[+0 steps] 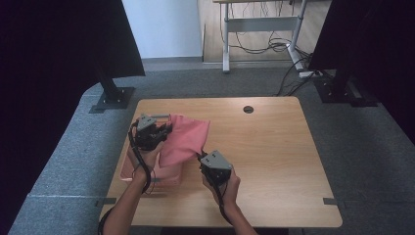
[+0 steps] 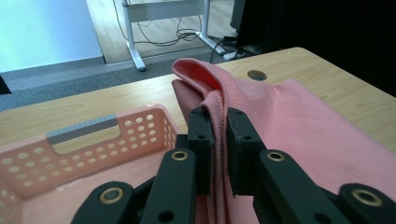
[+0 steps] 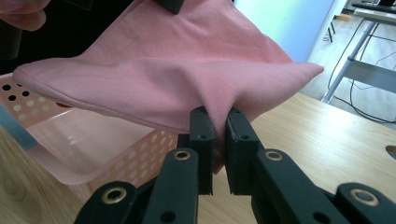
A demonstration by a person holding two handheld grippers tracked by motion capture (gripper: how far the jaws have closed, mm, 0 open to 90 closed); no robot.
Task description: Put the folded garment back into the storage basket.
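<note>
A folded pink cloth [image 1: 183,137] hangs stretched between my two grippers over the left part of the wooden table [image 1: 274,156]. My left gripper [image 1: 164,131] is shut on the cloth's upper left edge; in the left gripper view the cloth [image 2: 280,121] is pinched between the black jaws of that gripper [image 2: 218,126]. My right gripper [image 1: 201,155] is shut on the lower right corner, and the cloth [image 3: 187,65] bulges up from the jaws of that gripper [image 3: 219,135]. Under the cloth sits a pink perforated basket [image 1: 128,169], partly hidden by it.
The basket [image 2: 84,140] has a grey handle strip on its far wall and stands near the table's left edge. A round cable hole [image 1: 248,109] lies at the back of the table. A desk frame with cables [image 1: 264,29] stands on the floor beyond.
</note>
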